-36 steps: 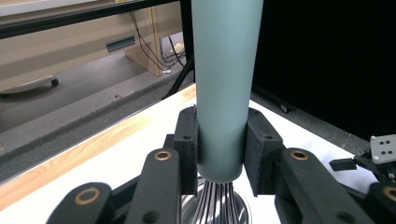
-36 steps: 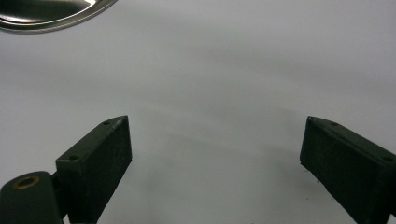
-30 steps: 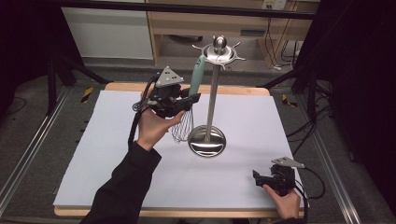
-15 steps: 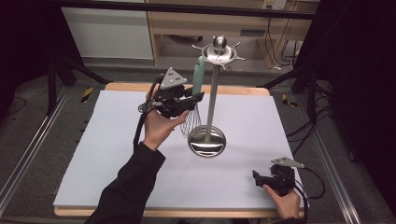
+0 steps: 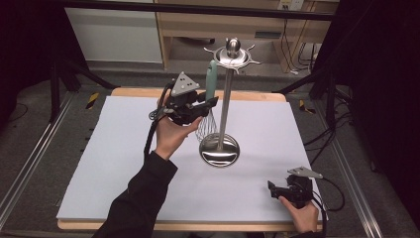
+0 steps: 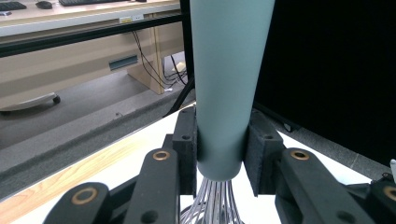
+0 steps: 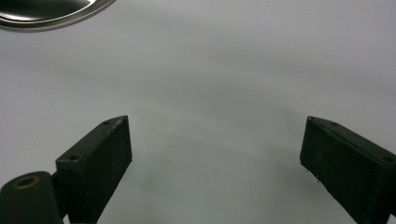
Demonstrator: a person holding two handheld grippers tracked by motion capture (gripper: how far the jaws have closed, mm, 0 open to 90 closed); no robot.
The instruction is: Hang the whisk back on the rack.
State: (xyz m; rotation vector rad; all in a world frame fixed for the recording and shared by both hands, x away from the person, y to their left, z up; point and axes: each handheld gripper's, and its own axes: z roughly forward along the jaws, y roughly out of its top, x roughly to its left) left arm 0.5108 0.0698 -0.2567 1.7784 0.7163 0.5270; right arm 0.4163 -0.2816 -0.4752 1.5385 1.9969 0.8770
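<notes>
Resting at the lower right of the high view, the right gripper (image 5: 283, 191) sits on the white table (image 5: 109, 163) with jaws wide apart, holding nothing. Farther up, left of centre, the left gripper (image 5: 205, 105) clamps the whisk (image 5: 210, 82) at the base of its smooth teal handle — upright, just beside the steel stand (image 5: 225, 99). I judge it light, the handle stiff but slippery; the springy wires (image 6: 212, 205) make a poor hold.
</notes>
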